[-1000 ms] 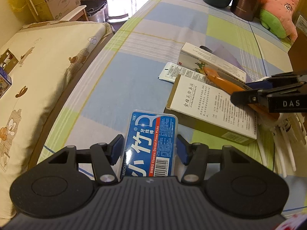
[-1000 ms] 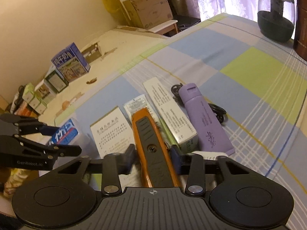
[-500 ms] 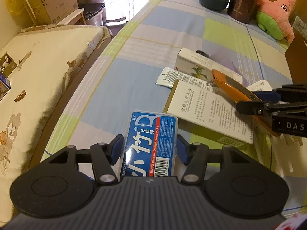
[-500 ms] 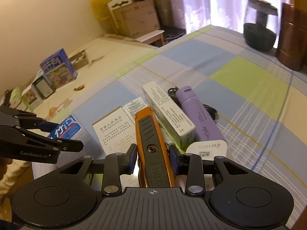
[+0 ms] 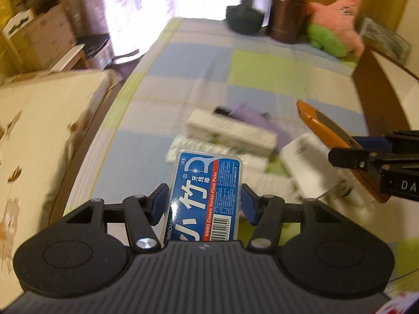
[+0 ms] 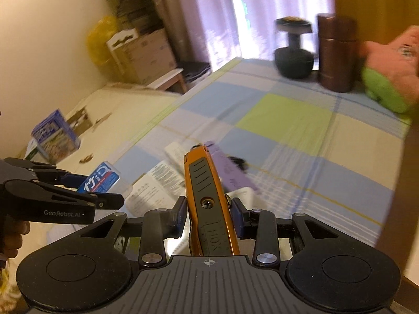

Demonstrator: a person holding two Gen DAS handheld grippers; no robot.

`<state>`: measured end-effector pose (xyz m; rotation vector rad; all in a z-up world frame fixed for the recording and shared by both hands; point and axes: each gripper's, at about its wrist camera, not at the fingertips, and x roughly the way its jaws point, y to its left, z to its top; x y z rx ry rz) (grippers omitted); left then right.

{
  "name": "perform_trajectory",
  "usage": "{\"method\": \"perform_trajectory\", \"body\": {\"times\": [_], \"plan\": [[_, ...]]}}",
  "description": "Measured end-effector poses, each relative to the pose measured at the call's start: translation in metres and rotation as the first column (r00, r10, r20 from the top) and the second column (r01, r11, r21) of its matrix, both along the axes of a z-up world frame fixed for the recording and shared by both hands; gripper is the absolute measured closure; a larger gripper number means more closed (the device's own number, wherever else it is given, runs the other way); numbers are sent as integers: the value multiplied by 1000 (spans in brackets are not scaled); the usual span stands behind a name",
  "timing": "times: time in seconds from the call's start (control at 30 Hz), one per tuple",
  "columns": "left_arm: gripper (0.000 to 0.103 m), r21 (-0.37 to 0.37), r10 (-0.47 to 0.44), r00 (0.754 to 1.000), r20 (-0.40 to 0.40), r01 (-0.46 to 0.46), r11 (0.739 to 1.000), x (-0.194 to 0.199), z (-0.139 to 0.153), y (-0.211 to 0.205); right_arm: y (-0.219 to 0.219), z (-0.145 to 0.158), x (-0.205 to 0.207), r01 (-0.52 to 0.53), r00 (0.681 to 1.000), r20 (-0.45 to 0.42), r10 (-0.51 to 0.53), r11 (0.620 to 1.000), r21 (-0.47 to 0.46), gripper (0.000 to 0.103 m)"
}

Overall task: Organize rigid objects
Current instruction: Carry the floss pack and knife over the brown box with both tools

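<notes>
My left gripper point(image 5: 204, 204) is shut on a blue floss pick box point(image 5: 205, 196) and holds it above the checked tablecloth; the box also shows in the right wrist view point(image 6: 100, 179). My right gripper point(image 6: 209, 218) is shut on an orange utility knife point(image 6: 207, 198), lifted off the table; the knife shows in the left wrist view point(image 5: 332, 141). Below lie a long white box point(image 5: 230, 130), a purple tube point(image 6: 230, 172) and paper leaflets point(image 6: 152, 191).
A dark jar point(image 6: 293, 49), a brown canister point(image 6: 336, 55) and a pink and green plush point(image 6: 387, 73) stand at the table's far end. A brown chair back point(image 5: 379, 96) is on the right. A cream mattress point(image 5: 39, 120) with small boxes point(image 6: 55, 136) lies left.
Both grippers have risen and tilted up, carrying the floss box and the knife higher above the table. The view now blurs with motion.
</notes>
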<state>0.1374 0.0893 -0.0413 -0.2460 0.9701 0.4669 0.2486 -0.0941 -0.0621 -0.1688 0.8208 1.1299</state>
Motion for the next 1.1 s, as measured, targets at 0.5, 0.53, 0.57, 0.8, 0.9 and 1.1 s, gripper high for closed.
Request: {"method": "perform_trajectory", "body": {"times": [0.5, 0.53, 0.57, 0.8, 0.9, 1.1], "plan": [[49, -3, -363, 922, 133, 366, 930, 120, 44, -109, -122, 42, 42, 359, 932, 38, -361, 931, 66, 70], [49, -6, -382, 914, 140, 386, 922, 127, 45, -116, -130, 43, 46, 381, 922, 41, -384, 922, 66, 70], [49, -10, -401, 904, 146, 407, 914, 136, 47, -126, -140, 44, 50, 402, 913, 45, -405, 913, 65, 70], [49, -24, -494, 852, 172, 505, 863, 182, 54, -185, -198, 43, 80, 528, 846, 56, -530, 848, 40, 70], [49, -40, -517, 839, 171, 530, 847, 202, 51, -204, -220, 41, 98, 568, 820, 57, -569, 822, 27, 70], [49, -70, -541, 831, 134, 552, 831, 235, 35, -237, -247, 32, 129, 603, 797, 60, -601, 798, -12, 70]]}}
